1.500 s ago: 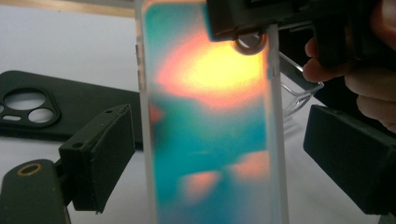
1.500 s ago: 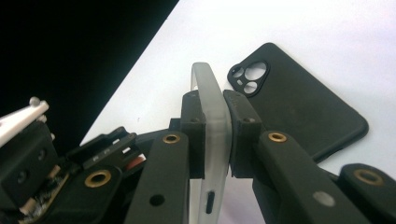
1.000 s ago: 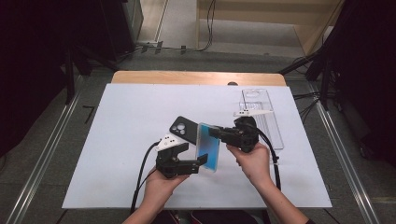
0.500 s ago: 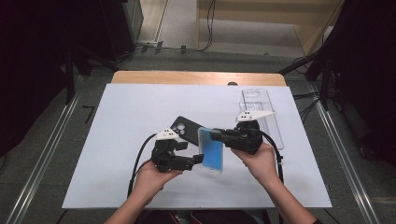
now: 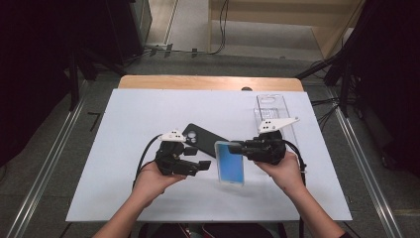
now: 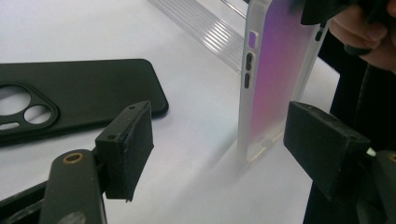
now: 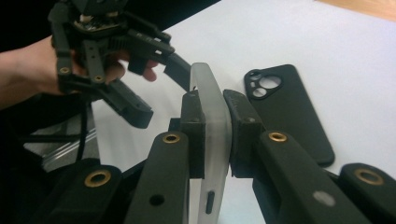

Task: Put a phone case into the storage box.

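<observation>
Jaws on my right gripper (image 5: 236,147) pinch the frosted phone case (image 5: 230,163) above the counter (image 5: 124,119). Left gripper (image 5: 203,165) jaws, just closing, stand spread beside it, touching nothing I see.

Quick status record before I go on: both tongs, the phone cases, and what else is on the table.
right tongs: shut on the frosted case, gripping its edge, case upright with one end at the table
left tongs: open, jaws have just been closing a little, nothing between the pads; frosted case stands ahead of them
black case: flat on the white table, camera cut-outs visible, untouched
clear tray: far right side of the table, behind the right tongs
</observation>
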A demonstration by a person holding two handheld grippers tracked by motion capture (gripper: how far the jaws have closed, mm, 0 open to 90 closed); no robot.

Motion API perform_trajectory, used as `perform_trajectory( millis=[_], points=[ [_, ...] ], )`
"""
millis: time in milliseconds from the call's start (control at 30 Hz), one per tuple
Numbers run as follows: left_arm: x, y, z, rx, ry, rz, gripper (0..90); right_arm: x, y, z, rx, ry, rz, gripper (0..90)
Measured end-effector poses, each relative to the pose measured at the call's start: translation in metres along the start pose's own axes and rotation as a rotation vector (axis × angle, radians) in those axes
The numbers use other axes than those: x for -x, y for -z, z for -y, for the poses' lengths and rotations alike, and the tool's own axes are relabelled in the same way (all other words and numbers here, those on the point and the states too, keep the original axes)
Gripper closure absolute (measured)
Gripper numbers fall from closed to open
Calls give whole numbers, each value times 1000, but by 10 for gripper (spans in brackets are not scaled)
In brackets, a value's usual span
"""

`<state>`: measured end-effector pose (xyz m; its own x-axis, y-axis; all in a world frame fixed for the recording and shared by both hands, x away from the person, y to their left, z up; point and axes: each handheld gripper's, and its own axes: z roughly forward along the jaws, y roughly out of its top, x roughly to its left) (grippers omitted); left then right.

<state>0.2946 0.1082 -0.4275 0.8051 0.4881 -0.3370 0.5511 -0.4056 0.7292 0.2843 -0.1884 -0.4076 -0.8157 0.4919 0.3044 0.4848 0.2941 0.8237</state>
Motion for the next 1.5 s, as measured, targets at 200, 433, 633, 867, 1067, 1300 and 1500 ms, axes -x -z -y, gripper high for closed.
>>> perform_trajectory(
  millis=[200,433,633,867,1067,1300,1500],
  points=[
    [-3,6,-5,11,-63,112,263,0,-8,1,-27,37,-53,771],
    [-2,11,-9,8,-105,176,263,-3,-13,1,-43,59,-101,772],
    [3,11,-12,-3,-141,218,285,-4,-18,1,-61,75,-140,771],
    [5,11,-13,-7,-174,244,365,-6,-22,2,-82,90,-174,771],
    [6,12,-12,-9,-185,252,550,-10,-23,1,-82,116,-211,771],
    [4,8,-10,-47,-205,279,704,-13,-22,0,-72,119,-248,771],
    [1,10,-11,-33,-205,333,804,-12,-22,-1,-67,117,-280,771]
  ],
)
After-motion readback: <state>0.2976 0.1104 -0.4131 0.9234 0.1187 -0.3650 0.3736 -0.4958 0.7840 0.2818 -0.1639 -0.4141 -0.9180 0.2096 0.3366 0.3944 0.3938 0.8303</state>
